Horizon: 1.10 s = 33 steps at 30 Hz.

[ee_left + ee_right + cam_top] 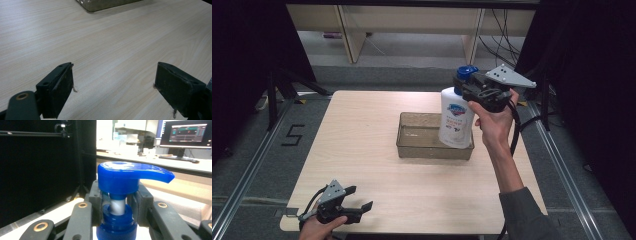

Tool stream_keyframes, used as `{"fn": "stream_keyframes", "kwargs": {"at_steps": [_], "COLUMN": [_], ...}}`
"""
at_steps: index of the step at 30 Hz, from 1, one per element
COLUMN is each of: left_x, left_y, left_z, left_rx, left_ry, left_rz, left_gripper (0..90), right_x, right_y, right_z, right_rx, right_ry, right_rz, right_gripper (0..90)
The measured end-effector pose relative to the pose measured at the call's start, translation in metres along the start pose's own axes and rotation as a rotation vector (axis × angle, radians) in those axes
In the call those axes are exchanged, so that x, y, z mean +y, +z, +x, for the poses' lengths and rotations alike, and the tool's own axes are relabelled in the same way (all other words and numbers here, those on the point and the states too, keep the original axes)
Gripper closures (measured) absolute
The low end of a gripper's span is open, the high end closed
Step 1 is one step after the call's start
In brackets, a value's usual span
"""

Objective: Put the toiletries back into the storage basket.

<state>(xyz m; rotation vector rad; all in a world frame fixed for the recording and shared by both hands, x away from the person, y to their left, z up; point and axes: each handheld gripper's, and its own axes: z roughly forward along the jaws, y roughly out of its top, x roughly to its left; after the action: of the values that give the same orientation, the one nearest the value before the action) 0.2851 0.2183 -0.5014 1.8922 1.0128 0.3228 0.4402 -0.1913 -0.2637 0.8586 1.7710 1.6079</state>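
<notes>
The right gripper (468, 86) is clamped on the pump neck of the soap bottle (456, 120), held over the clear tray's (407, 146) right end — it should stay upright and go down slowly. The left gripper (359, 198) rests spread and empty. Whether the bottle's base touches the tray is unclear.

Lab recording cell, not a home or shop.
Black curtains (247, 45) wall in a bare wooden table (362, 150); metal floor rails (242, 170) and a taped number 5 (292, 135) mark the station. Beyond the right gripper's jaws: a desk (175, 165) with a lit monitor (186, 132), a dark tripod stand (80, 157) off to their left.
</notes>
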Motion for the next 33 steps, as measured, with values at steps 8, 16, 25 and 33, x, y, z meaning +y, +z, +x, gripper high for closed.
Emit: {"fn": "stream_keyframes", "kwargs": {"at_steps": [8,16,25,33], "left_x": [0.000,0.000,0.000,0.000], "left_y": [0.000,0.001,0.001,0.001], "left_z": [-0.001,-0.001,-0.001,-0.001], "left_rx": [-0.003,-0.011,-0.022,-0.020], "left_ry": [0.006,0.003,0.011,0.009], "left_rz": [0.009,0.001,0.002,0.000], "left_gripper": [14.7,14.7,14.7,14.8], "right_x": [-0.016,-0.029,-0.050,-0.067], "right_y": [0.011,0.020,0.028,0.028], "right_z": [-0.019,-0.028,-0.038,-0.043], "right_rx": [-0.044,-0.054,-0.068,-0.081], "right_ry": [0.020,0.042,0.056,0.070], "right_rz": [0.015,0.011,0.040,0.055], "right_gripper": [66.0,66.0,66.0,66.0]}}
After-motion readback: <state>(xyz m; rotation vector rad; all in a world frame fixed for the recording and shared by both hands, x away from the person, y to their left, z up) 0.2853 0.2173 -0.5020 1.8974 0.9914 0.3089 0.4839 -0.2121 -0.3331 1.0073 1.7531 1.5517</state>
